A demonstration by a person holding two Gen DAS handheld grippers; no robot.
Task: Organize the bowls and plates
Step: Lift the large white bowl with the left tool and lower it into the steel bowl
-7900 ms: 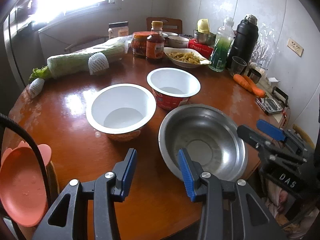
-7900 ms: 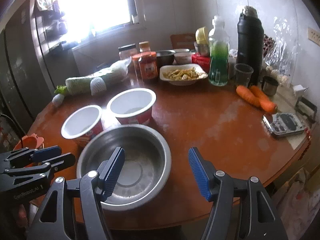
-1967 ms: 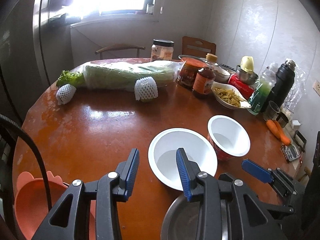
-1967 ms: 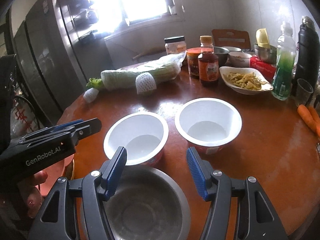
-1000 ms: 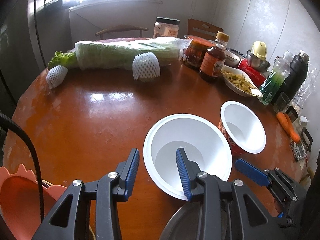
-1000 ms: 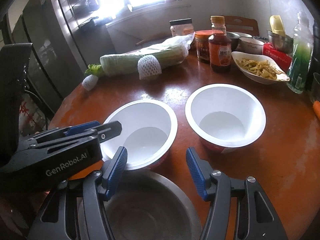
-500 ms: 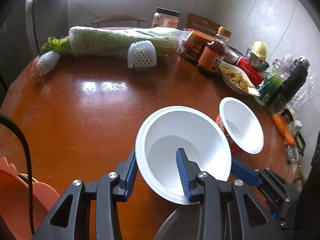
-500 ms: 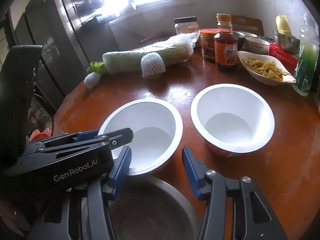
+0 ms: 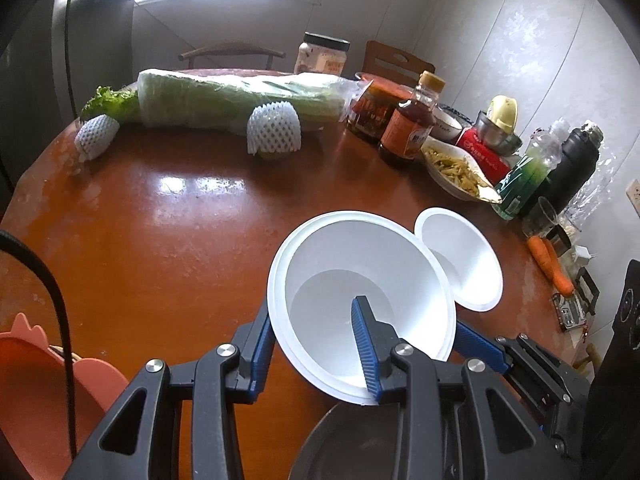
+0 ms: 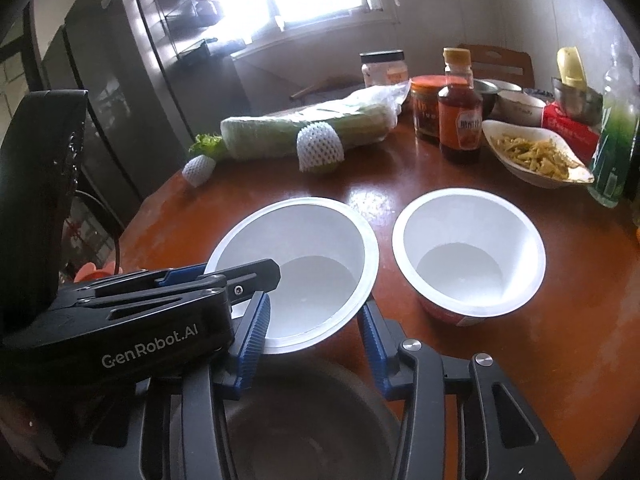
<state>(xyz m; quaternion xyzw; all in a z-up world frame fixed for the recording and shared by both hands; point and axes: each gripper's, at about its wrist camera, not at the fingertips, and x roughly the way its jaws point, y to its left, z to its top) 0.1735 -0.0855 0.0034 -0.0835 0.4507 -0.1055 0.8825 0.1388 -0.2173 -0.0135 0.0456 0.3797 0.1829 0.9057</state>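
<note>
Left gripper (image 9: 312,344) has the near white bowl (image 9: 360,300) by its rim, tipped up at the centre of the left wrist view.

One blue finger sits inside the wall, the other outside, clenched on the thin rim, and the bowl looks light, a disposable paper or foam type, so it should lift easily but the wall may flex or crease if squeezed hard. Rim is the only sensible place to take it. In the right wrist view, the right gripper (image 10: 314,338) has just been closing, its jaws either side of that bowl's near edge at lower centre; I cannot tell whether the pads press. The second white bowl (image 10: 468,256) stands on the table (image 10: 560,340), right of centre, and the steel bowl (image 10: 304,420) lies at bottom centre, stiffer and heavier by the look of it.
</note>
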